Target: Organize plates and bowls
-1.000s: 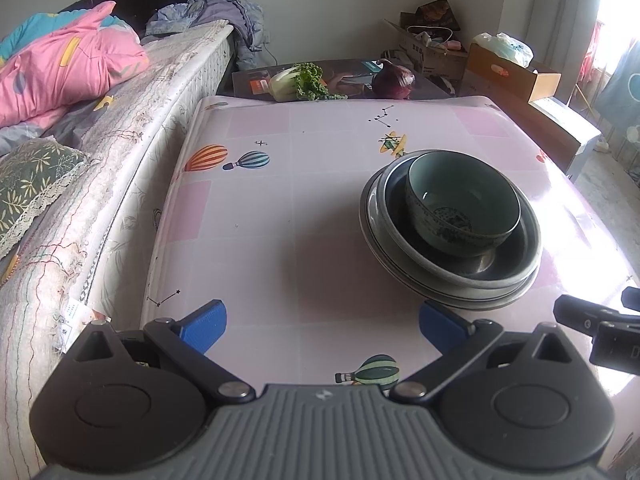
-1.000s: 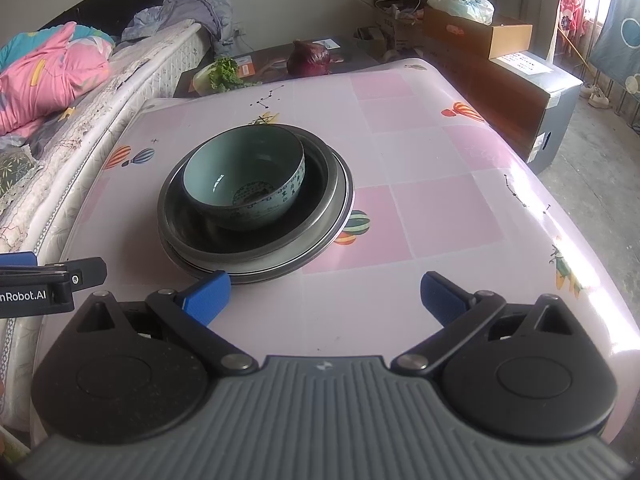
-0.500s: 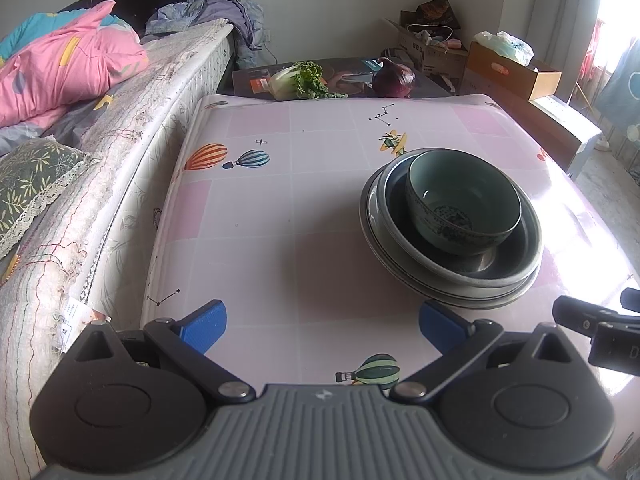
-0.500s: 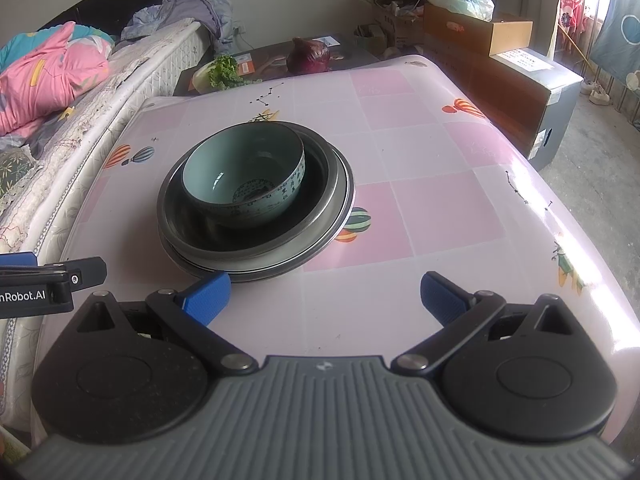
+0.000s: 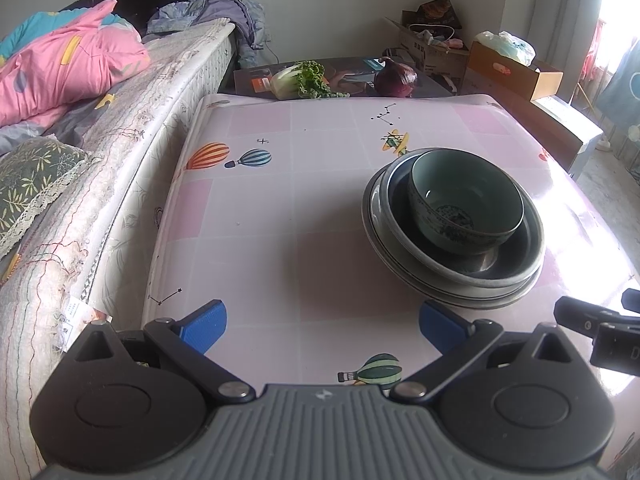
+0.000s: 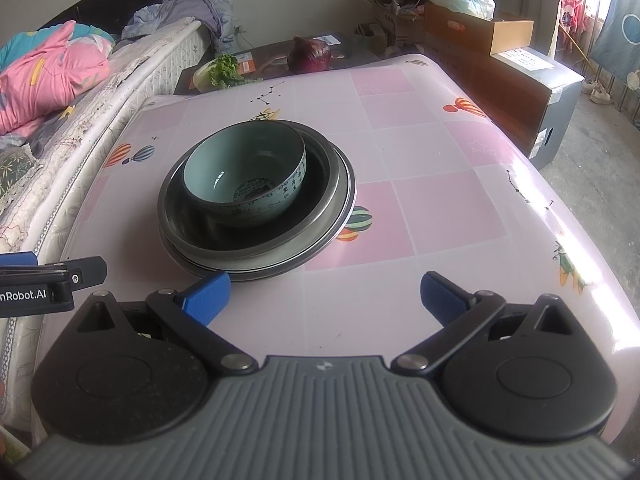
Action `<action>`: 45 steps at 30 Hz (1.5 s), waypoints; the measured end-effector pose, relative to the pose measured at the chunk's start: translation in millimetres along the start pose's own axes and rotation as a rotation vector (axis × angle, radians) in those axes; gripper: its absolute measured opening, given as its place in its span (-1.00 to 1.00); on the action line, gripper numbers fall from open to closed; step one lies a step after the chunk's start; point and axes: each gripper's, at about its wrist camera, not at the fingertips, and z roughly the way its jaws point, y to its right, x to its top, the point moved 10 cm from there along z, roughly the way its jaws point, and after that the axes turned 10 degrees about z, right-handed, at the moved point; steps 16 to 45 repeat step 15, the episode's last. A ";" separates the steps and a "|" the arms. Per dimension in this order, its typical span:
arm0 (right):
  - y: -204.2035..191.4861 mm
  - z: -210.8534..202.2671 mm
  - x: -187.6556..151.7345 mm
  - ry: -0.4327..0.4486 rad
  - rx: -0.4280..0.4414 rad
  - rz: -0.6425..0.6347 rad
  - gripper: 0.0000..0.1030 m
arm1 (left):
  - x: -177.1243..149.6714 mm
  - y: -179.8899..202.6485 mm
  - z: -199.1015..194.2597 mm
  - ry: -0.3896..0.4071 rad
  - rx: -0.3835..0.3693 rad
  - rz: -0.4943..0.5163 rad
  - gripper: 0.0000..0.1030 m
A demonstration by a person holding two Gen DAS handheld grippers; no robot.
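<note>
Bowl [image 5: 466, 200]: teal, nested in grey plates [image 5: 452, 276], stacked on pink desk [image 5: 260, 216], right of centre in left wrist view.
Left claw [image 5: 322, 320]: spread wide, holds nothing, hovers over near desk edge, stack just ahead-right.
Bed [image 5: 100, 152]: alongside desk's left edge.
Right view, bowl [image 6: 246, 182]: sits off-centre twd far-left of plates [image 6: 320, 240].
Right claw [image 6: 324, 292]: wide apart, empty; left fingertip [image 6: 206, 294] near plate rim, apart from it.
Step, a guess: stack looks done; if bowl gets lifted, pinch rim wall, raise straight, w/o dragging plates.
</note>
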 end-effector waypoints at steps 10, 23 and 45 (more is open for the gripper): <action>-0.5 0.1 -0.2 -0.003 -0.002 0.001 0.98 | 0.1 -0.2 0.3 -0.001 -0.001 -0.001 1.00; -0.8 0.2 -0.5 -0.004 -0.001 0.002 0.98 | 0.3 -0.3 0.4 -0.001 0.000 -0.001 1.00; -0.8 0.2 -0.5 -0.004 -0.001 0.002 0.98 | 0.3 -0.3 0.4 -0.001 0.000 -0.001 1.00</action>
